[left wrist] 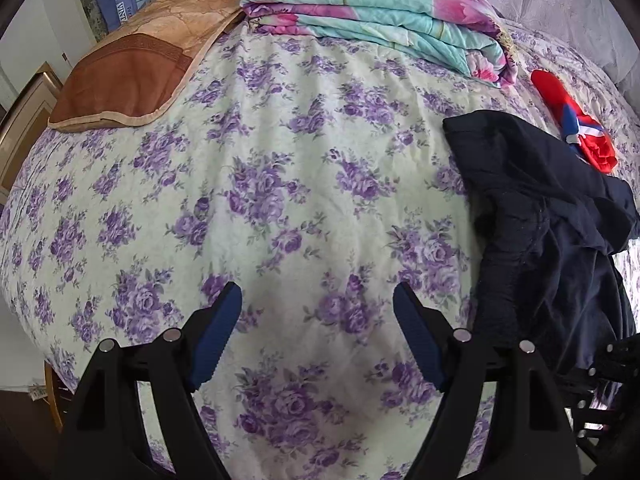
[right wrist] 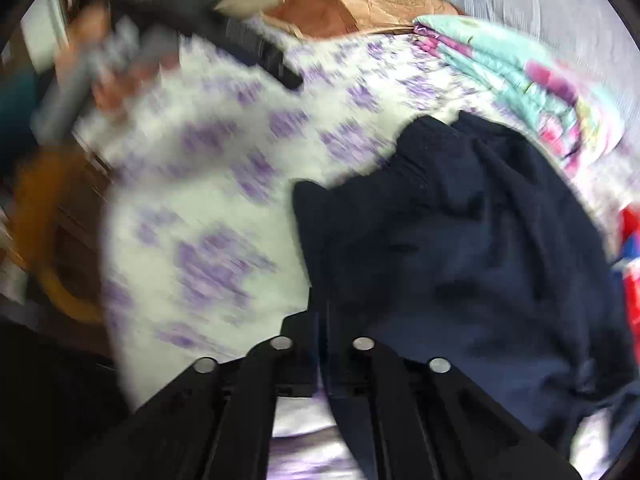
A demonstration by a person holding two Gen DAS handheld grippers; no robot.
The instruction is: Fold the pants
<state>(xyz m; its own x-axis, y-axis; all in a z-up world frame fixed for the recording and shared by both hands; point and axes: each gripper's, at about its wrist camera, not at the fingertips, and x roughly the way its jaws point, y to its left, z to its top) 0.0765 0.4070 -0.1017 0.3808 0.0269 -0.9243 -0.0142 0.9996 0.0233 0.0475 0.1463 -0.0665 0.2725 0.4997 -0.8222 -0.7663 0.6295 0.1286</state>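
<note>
Dark navy pants (left wrist: 540,208) lie bunched at the right side of the bed, on a purple-flowered bedspread (left wrist: 280,184). In the left wrist view my left gripper (left wrist: 318,296) hangs open over bare bedspread, left of the pants, with nothing between its blue pads (left wrist: 218,340). In the blurred right wrist view my right gripper (right wrist: 320,296) has its fingers pressed together at the left edge of the pants (right wrist: 460,248), with navy cloth draped over them. A person's hand (right wrist: 112,80) holding the other gripper shows at the upper left.
A brown pillow (left wrist: 132,76) lies at the far left of the bed and a folded teal-and-pink quilt (left wrist: 380,20) at the back. A red-and-blue garment (left wrist: 572,120) lies beyond the pants. The bed's edge drops off at the left, beside wooden furniture (left wrist: 24,128).
</note>
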